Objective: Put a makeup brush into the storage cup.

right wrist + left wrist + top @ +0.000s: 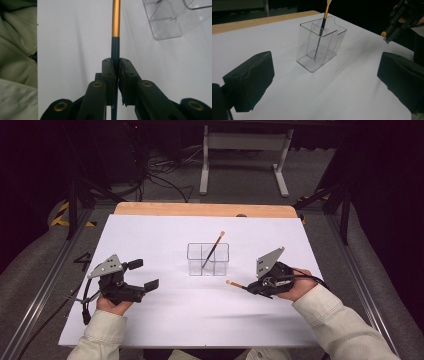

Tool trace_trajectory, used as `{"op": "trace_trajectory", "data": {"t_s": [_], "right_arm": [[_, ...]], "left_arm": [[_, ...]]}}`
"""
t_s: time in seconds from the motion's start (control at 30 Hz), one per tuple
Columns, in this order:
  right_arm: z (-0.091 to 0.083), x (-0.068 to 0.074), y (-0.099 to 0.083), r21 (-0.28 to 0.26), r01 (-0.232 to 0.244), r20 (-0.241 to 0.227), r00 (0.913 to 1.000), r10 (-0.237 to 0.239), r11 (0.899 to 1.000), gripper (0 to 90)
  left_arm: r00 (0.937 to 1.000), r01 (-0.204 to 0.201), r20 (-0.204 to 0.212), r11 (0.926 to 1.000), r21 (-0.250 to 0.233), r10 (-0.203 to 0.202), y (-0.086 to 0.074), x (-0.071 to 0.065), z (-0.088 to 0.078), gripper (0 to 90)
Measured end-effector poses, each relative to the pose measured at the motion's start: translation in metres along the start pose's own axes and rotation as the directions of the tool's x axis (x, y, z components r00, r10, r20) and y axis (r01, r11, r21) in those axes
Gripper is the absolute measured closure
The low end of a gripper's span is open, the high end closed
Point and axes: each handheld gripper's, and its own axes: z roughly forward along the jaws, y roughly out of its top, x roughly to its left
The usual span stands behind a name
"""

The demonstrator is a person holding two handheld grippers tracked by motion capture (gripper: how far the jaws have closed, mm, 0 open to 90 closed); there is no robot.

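A clear plastic organizer [208,260] with several compartments stands in the middle of the white sheet [200,315]. One thin brush [213,249] leans upright in it; the left gripper view has the same organizer [319,47] and brush [324,17]. My right gripper [248,287] hovers right of the organizer, shut on a second brush [232,283] whose pale tip points left. In the right gripper view that gripper [116,66] pinches the brush [115,25] at its dark shaft, below the gold section. My left gripper [144,275] stands open at the left, jaws wide and nothing between them.
The table's wooden far edge [205,210] shows beyond the sheet. Metal rails run along both sides of the table. A white desk frame [245,145] and cables lie on the floor behind. A pale sleeve [15,62] fills the left of the right gripper view.
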Motion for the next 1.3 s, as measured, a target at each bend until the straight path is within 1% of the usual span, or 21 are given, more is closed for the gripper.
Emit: {"op": "trace_trajectory", "data": {"t_s": [0.13, 0.17, 0.27, 0.3, 0.37, 0.4, 0.53, 0.6, 0.63, 0.67, 0.7, 0.73, 0.9, 1.0, 1.07, 1.1, 1.17, 1.2, 1.23, 1.27, 1.3], "right_arm": [[-0.006, -0.001, 0.001, -0.056, -0.011, 0.02, 0.9997, 0.013, 0.998, 83.2], [-0.006, -0.001, 0.001, -0.056, -0.011, 0.02, 0.9997, 0.013, 0.998, 83.2], [-0.009, -0.003, 0.001, -0.108, -0.024, 0.04, 0.9988, 0.028, 0.994, 83.2], [-0.009, -0.003, 0.001, -0.108, -0.024, 0.04, 0.9988, 0.028, 0.994, 83.2], [-0.01, -0.003, 0.002, -0.129, -0.024, 0.057, 0.9979, 0.032, 0.991, 83.1], [-0.01, -0.003, 0.002, -0.144, -0.033, 0.056, 0.9975, 0.042, 0.989, 83.1], [-0.013, -0.005, 0.003, -0.215, -0.056, 0.065, 0.9953, 0.072, 0.975, 83.2], [-0.013, -0.005, 0.003, -0.239, -0.062, 0.072, 0.9941, 0.081, 0.969, 83.1], [-0.013, -0.005, 0.003, -0.239, -0.062, 0.072, 0.9941, 0.081, 0.969, 83.1], [-0.014, -0.006, 0.003, -0.255, -0.068, 0.077, 0.993, 0.09, 0.964, 83.2], [-0.015, -0.006, 0.004, -0.283, -0.072, 0.085, 0.9914, 0.099, 0.956, 83.1], [-0.015, -0.006, 0.004, -0.296, -0.072, 0.088, 0.9908, 0.103, 0.953, 83.2], [-0.017, -0.006, 0.005, -0.337, -0.084, 0.094, 0.9881, 0.122, 0.938, 83.2], [-0.018, -0.006, 0.006, -0.366, -0.085, 0.109, 0.9851, 0.134, 0.927, 83.1], [-0.019, -0.006, 0.006, -0.388, -0.092, 0.111, 0.9831, 0.146, 0.917, 83.2], [-0.019, -0.006, 0.006, -0.388, -0.092, 0.111, 0.9831, 0.146, 0.917, 83.2], [-0.02, -0.007, 0.006, -0.419, -0.099, 0.112, 0.9808, 0.16, 0.903, 83.2], [-0.02, -0.007, 0.006, -0.426, -0.101, 0.114, 0.9799, 0.164, 0.899, 83.1], [-0.021, -0.007, 0.007, -0.442, -0.097, 0.128, 0.9772, 0.17, 0.892, 83.1], [-0.021, -0.007, 0.007, -0.449, -0.098, 0.129, 0.9764, 0.173, 0.888, 83.1], [-0.021, -0.007, 0.007, -0.449, -0.098, 0.129, 0.9764, 0.173, 0.888, 83.1]], "left_arm": [[1.0, 0.004, -0.009, 0.9997, -0.022, -0.004, -0.003, 0.003, -0.004, 1.1], [1.0, 0.004, -0.009, 0.9997, -0.022, -0.004, -0.003, 0.003, -0.004, 1.1], [0.9998, 0.001, -0.017, 0.9993, -0.036, -0.002, -0.004, 0.004, -0.007, 1.1], [0.9998, 0.001, -0.017, 0.9993, -0.036, -0.002, -0.004, 0.004, -0.007, 1.0], [0.9998, -0.003, -0.022, 0.9991, -0.042, 0.002, -0.005, 0.004, -0.007, 1.1], [0.9996, 0.001, -0.028, 0.9988, -0.05, -0.003, -0.005, 0.004, -0.008, 1.0], [0.9996, 0.0, -0.028, 0.9986, -0.052, -0.001, -0.006, 0.006, -0.009, 1.0], [0.9995, -0.001, -0.033, 0.9984, -0.056, -0.001, -0.007, 0.006, -0.009, 1.0], [0.9995, -0.001, -0.033, 0.9984, -0.056, -0.001, -0.007, 0.006, -0.009, 1.0], [0.9994, 0.001, -0.034, 0.9984, -0.056, -0.003, -0.007, 0.006, -0.009, 1.0], [0.9994, 0.0, -0.034, 0.9983, -0.058, -0.002, -0.007, 0.006, -0.009, 1.0], [0.9994, -0.001, -0.034, 0.9984, -0.057, -0.001, -0.007, 0.006, -0.009, 1.0], [0.9995, 0.0, -0.033, 0.9983, -0.058, -0.002, -0.007, 0.007, -0.009, 1.0], [0.9994, -0.001, -0.034, 0.9985, -0.055, -0.001, -0.007, 0.007, -0.009, 1.0], [0.9994, 0.001, -0.035, 0.9984, -0.057, -0.003, -0.008, 0.007, -0.009, 1.0], [0.9994, 0.002, -0.035, 0.9983, -0.057, -0.004, -0.008, 0.007, -0.009, 1.0], [0.9994, 0.001, -0.035, 0.9984, -0.057, -0.003, -0.008, 0.007, -0.009, 1.0], [0.9993, 0.001, -0.036, 0.9984, -0.057, -0.003, -0.008, 0.007, -0.009, 1.0], [0.9994, 0.002, -0.035, 0.9984, -0.057, -0.004, -0.008, 0.007, -0.009, 1.0], [0.9994, 0.002, -0.035, 0.9984, -0.057, -0.004, -0.008, 0.007, -0.009, 1.0], [0.9994, 0.001, -0.035, 0.9985, -0.056, -0.003, -0.008, 0.007, -0.009, 1.0]]}}
